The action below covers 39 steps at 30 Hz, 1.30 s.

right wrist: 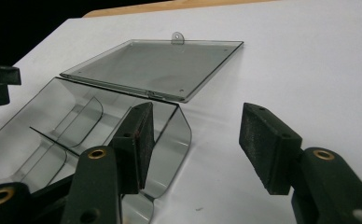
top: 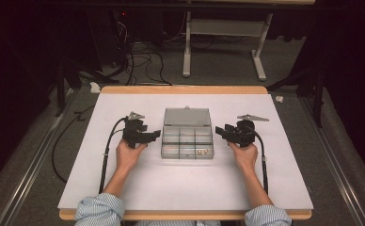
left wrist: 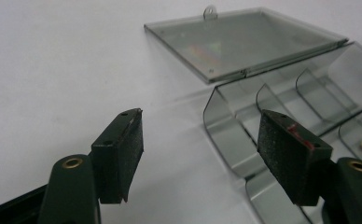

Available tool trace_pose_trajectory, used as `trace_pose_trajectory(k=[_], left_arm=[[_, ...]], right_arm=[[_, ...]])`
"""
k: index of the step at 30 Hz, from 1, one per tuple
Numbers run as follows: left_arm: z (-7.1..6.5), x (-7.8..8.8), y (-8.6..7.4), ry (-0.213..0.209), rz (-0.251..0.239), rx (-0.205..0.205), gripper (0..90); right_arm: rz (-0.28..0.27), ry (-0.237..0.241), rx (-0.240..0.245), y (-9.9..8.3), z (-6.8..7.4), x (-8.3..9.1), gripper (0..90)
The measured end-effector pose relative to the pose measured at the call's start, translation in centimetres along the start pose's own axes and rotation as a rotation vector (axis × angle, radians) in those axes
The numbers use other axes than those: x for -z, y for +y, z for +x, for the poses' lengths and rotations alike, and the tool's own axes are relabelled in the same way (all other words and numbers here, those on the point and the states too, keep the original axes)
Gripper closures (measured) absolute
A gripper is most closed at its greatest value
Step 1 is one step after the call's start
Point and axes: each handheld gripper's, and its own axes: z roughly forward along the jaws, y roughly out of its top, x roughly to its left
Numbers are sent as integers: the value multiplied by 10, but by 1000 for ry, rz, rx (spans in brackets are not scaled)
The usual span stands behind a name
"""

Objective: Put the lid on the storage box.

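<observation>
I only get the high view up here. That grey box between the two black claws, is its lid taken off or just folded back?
Observer: Folded back. The right gripper view shows the lid joined to the box along a hinge, lying flat on the table.
Operator: Are the claws squeezing anything?
Observer: No. Seen from their own cameras, the left gripper and the right gripper both have their jaws apart, with nothing pressed between the pads.
</observation>
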Motion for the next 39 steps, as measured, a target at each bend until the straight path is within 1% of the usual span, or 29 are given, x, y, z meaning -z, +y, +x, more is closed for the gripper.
trace_pose_trajectory(k=[1,5,7,8,11,12,13,14,15,16,17,19,20,21,24,26,29,33,34,37,39], left_arm=[[0,0,2,-8,4,7,319],[-1,-4,10,-3,17,5,313],[-1,-4,13,-12,1,17,316],[-1,-5,15,-15,16,17,314],[-2,-10,21,-13,33,12,309],[-2,-11,22,-12,25,15,308],[-2,-12,23,-19,20,23,312],[-2,-14,24,-23,35,23,312],[-2,-14,24,-23,35,23,306],[-2,-18,27,-19,51,18,306],[-3,-20,28,-19,58,18,306],[-3,-23,30,-17,66,13,306],[-3,-25,32,-22,56,21,309],[-3,-28,35,-26,76,22,308],[-6,-35,39,-22,93,16,307],[-5,-39,41,-28,87,28,311],[-5,-45,43,-10,117,31,310],[-7,-50,46,-16,128,29,309],[-8,-52,47,-22,137,31,306],[-7,-57,46,-33,148,58,307],[-6,-60,45,-35,162,66,306]], right_arm=[[8,1,2,2,1,-1,455],[27,15,2,10,3,-7,456],[38,21,8,14,5,-11,456],[35,20,9,15,6,-12,457],[80,30,-2,19,6,-19,436],[95,27,0,21,7,-22,431],[98,28,-1,22,7,-24,433],[100,25,1,23,8,-25,433],[100,25,1,23,8,-25,433],[131,26,-3,26,8,-29,419],[141,24,-4,27,8,-30,416],[148,23,-2,28,9,-32,414],[146,25,-2,30,9,-33,415],[162,30,-11,34,9,-36,403],[182,28,-10,38,9,-39,401],[194,30,-15,40,10,-42,396],[215,31,-14,41,11,-46,387],[237,26,-12,42,12,-52,375],[253,26,-17,42,11,-56,367],[265,32,-25,41,10,-60,363],[270,37,-31,41,11,-61,364]])
